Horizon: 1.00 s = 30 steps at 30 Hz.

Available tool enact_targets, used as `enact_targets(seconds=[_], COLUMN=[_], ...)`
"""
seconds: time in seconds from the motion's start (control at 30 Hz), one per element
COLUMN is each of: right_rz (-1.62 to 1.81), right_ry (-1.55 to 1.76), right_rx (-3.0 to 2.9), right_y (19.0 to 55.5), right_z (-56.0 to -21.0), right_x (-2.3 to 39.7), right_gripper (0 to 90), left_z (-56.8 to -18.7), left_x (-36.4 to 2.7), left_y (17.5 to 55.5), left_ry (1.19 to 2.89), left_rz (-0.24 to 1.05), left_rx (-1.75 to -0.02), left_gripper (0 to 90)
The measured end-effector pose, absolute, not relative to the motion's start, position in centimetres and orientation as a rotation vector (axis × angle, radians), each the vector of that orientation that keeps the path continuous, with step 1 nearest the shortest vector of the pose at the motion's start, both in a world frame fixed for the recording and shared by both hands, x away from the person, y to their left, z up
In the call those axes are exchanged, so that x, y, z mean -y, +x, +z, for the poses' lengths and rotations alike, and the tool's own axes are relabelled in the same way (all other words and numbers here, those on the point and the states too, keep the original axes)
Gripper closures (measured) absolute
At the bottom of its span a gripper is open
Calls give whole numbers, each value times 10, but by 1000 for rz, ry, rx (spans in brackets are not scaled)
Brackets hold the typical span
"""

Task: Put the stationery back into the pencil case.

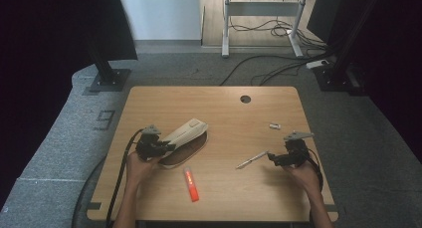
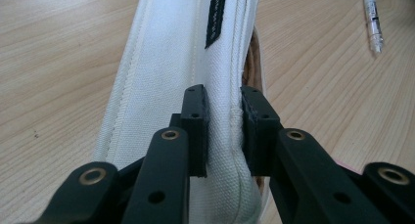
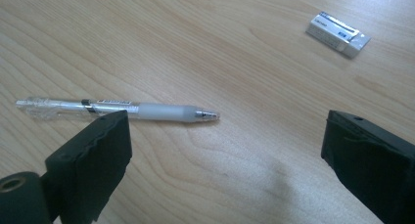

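A cream canvas pencil case (image 1: 185,133) with a brown underside lies left of the table's middle. My left gripper (image 1: 166,147) is shut on its near end. In the left gripper view both black pads pinch a seam fold of the case (image 2: 171,62), with the left gripper (image 2: 224,111) pointing along its length. A clear pen (image 1: 252,160) lies on the wood just left of my right gripper (image 1: 272,158). In the right gripper view the pen (image 3: 117,108) lies beyond the left jaw, and the right gripper (image 3: 225,136) stands open over bare wood.
A red marker (image 1: 191,184) lies near the front edge between my hands. A small white eraser (image 1: 274,126) rests beyond the right gripper, eraser (image 3: 337,34) at upper right. A round cable hole (image 1: 245,99) sits near the far edge of the table (image 1: 149,103).
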State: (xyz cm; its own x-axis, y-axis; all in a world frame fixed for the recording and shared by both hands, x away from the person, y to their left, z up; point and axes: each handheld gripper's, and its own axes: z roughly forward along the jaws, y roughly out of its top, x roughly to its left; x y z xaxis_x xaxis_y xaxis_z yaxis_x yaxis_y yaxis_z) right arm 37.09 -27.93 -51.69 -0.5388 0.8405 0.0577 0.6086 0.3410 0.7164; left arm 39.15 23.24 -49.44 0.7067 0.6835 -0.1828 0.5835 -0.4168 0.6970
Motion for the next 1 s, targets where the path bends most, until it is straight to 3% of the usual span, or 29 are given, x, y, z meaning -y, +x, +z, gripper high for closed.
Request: enact_targets(seconds=[1.0], right_rz=[961], right_ry=[1319], right_rx=[-2238], right_y=[418], right_z=[-518], right_x=[298], right_gripper=[169], left_z=[-495], left_x=[-231], left_y=[390], left_ry=[2146], left_rz=[169], left_rx=[-950], left_gripper=[732])
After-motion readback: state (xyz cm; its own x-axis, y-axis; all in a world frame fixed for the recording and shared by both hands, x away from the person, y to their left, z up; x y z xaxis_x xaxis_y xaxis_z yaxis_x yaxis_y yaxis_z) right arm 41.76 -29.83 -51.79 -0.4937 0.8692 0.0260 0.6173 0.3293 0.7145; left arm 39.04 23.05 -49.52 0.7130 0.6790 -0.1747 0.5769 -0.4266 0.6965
